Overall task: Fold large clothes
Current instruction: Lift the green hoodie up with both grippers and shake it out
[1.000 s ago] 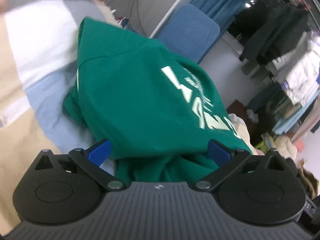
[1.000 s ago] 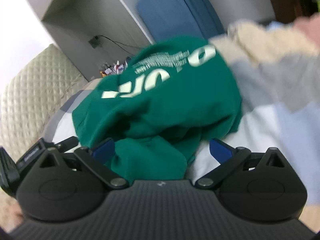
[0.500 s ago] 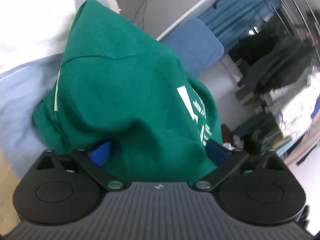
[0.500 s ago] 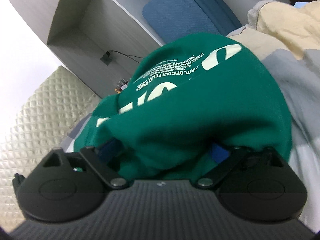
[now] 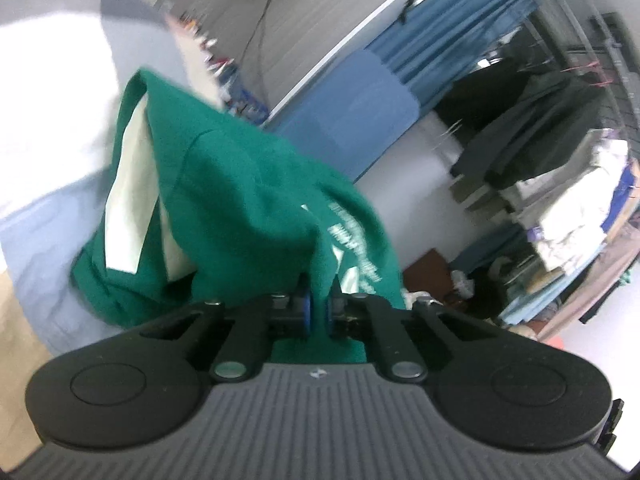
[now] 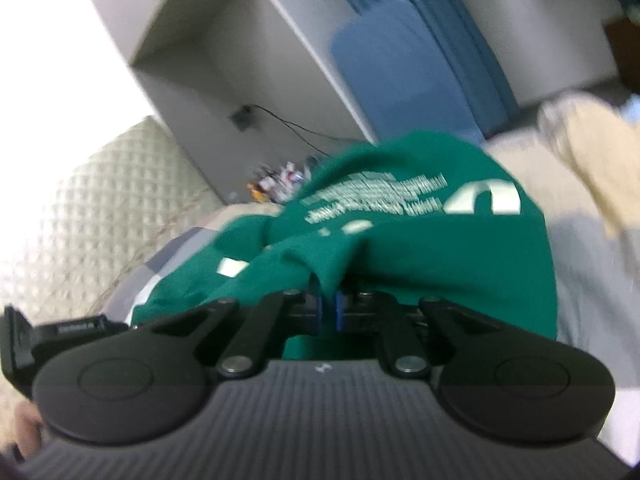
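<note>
Green sweatshirt (image 5: 248, 208) with pale letters lay bunched up on a bed (image 5: 36, 232) with a blue and white cover. Left hand-held gripper (image 5: 318, 312) had just been closing, and its blue pads pinched a fold of the green cloth. Right hand-held gripper (image 6: 329, 312) had just been closing too, and it squeezed another fold of the sweatshirt (image 6: 440, 248).

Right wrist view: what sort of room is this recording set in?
Most likely a bedroom. A quilted headboard, patchwork bedding under the green sweatshirt, and hanging clothes in the left wrist view suggest it.
</note>
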`<state>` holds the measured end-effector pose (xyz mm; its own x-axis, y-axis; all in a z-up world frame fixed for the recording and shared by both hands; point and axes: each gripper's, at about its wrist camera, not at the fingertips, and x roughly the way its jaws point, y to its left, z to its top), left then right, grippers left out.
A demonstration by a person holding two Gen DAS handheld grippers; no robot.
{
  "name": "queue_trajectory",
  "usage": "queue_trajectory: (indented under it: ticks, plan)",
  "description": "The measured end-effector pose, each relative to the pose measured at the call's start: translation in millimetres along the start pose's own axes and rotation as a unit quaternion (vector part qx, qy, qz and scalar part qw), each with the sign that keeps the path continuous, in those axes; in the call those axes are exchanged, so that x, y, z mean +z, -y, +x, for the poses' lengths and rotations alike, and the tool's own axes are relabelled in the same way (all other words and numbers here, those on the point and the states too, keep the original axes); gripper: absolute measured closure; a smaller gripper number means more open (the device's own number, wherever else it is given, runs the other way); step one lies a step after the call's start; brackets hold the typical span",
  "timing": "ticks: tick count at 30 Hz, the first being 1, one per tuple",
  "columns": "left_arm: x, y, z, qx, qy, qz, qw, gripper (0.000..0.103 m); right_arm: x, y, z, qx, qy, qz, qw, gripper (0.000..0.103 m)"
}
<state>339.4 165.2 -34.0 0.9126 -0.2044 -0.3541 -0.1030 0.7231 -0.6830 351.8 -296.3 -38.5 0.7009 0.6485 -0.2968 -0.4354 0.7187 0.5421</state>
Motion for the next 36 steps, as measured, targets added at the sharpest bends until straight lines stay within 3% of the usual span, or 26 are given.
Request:
queue_trajectory:
  ticks: [10,16,20,24,27,30,36]
  plan:
    - [-42,61,-155,-0.042,0.046,0.029,0.9977,0.097,3,-25,-115,0.057,0.071,-0.046,0.995,0.095]
    - [-97,98,-264,-0.068,0.061,0.062,0.9939,0.097,-7,-45,-194,0.055,0.093,-0.063,0.992,0.096]
    - [-154,103,-322,-0.070,0.057,0.084,0.9923,0.097,-32,-65,-242,0.058,0.097,-0.084,0.990,0.096]
    - [-209,88,-339,-0.047,0.044,0.080,0.9947,0.097,-69,-70,-266,0.036,0.058,-0.089,0.994,0.096]
    - [-235,71,-336,-0.014,0.005,0.046,0.9988,0.096,-90,-64,-262,0.009,0.023,-0.075,0.997,0.096]
    - [-248,66,-339,0.016,-0.007,0.063,0.9979,0.096,-101,-50,-258,-0.023,-0.010,-0.015,1.000,0.096]
    - [-249,57,-344,0.011,-0.026,0.044,0.9986,0.093,-116,-32,-256,-0.060,-0.036,0.039,0.997,0.094]
